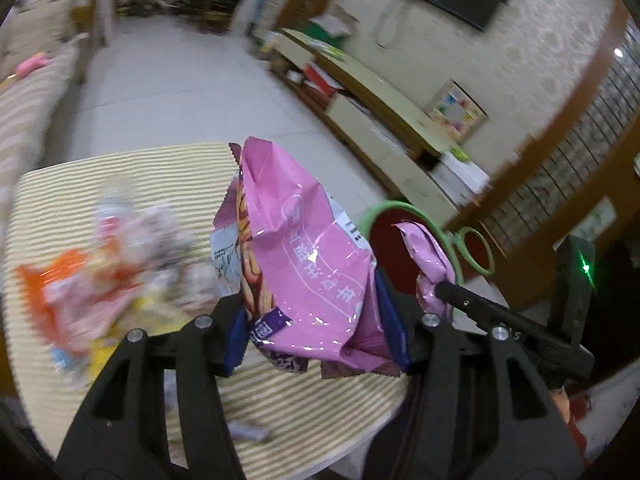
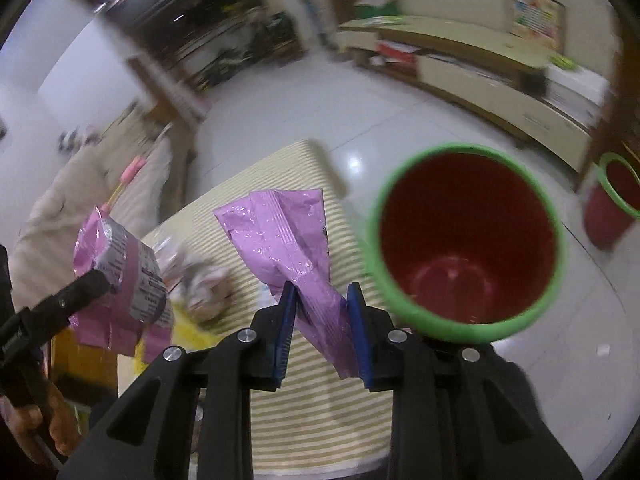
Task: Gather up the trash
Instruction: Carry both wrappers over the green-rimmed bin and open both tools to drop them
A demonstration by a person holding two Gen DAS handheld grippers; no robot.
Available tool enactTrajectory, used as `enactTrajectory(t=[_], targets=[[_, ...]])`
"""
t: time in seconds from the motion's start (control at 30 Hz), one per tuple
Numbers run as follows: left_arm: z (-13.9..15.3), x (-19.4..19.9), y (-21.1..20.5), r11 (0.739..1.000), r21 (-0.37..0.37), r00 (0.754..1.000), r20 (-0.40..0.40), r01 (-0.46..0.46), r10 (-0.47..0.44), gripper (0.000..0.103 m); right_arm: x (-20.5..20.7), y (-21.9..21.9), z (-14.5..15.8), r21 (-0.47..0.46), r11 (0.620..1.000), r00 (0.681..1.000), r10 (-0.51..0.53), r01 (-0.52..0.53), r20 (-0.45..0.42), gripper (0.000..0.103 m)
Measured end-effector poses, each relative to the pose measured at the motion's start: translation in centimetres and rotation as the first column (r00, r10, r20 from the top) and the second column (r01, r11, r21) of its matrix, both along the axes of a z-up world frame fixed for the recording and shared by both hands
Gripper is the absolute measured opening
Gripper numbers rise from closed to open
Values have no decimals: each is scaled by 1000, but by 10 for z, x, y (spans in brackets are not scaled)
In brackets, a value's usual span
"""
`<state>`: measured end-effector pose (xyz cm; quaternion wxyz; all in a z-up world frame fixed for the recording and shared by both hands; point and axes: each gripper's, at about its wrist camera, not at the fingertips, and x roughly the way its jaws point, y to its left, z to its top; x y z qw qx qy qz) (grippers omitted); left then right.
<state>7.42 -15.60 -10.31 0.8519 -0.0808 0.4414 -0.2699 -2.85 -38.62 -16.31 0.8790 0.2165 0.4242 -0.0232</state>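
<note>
The left gripper pinches a large crumpled pink snack bag between its blue pads, the bag standing up ahead of the fingers. To its right, the right gripper comes in from the lower right, clamped on a smaller pink wrapper. Just behind that wrapper stands a red bin with a green rim, with a second, like bin further right. Left of the gripper, a blurred heap of wrappers lies on the striped tablecloth.
</note>
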Motion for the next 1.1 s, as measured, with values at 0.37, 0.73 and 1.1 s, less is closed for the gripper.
enactTrajectory(t=[0.37,0.73,1.1], targets=[[-31,44,-172,956,-37,955,-46,290,-292,55,-2,-95,-20,37,967,968,-250,251,-32,28],[-23,31,-174,952,23,952,2,305,-306,85,-3,-96,-17,-24,957,957,-289,288,-36,61],[-7,-10,-57,997,29,996,40,73,-74,85,0,-29,15,-104,989,994,-109,108,-6,68]])
